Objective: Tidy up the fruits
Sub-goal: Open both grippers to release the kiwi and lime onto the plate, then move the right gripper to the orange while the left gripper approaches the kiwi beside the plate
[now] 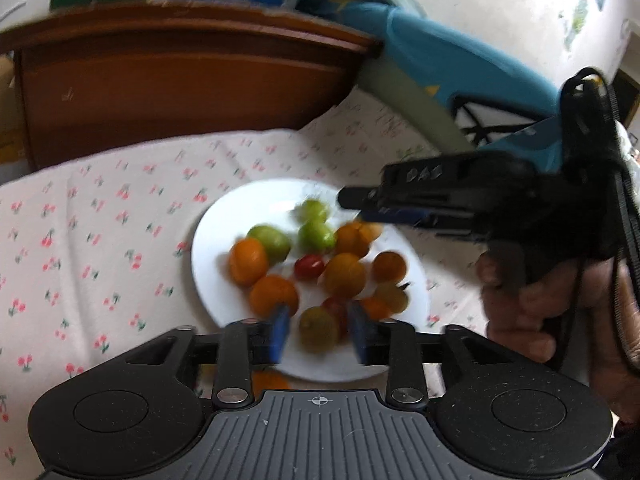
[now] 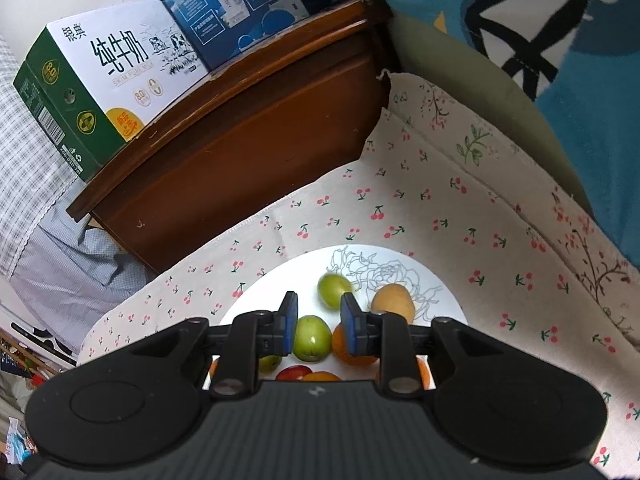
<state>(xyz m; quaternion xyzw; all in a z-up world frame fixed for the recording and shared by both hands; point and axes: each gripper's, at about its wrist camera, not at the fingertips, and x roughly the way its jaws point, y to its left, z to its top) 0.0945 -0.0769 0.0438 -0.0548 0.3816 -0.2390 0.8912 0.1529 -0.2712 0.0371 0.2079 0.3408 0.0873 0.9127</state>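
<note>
Fruits (image 1: 344,272) crowd the plate (image 1: 216,232); both tongs angle down above.

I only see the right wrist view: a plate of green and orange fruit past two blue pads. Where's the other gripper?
Observer: The left gripper is over the plate's near rim, jaws apart.
Operator: Anything between them?
Observer: A yellowish fruit shows in the gap, apparently lying on the plate, not gripped.
Operator: Who holds my gripper?
Observer: A bare hand holds the right gripper by its handle.
</note>
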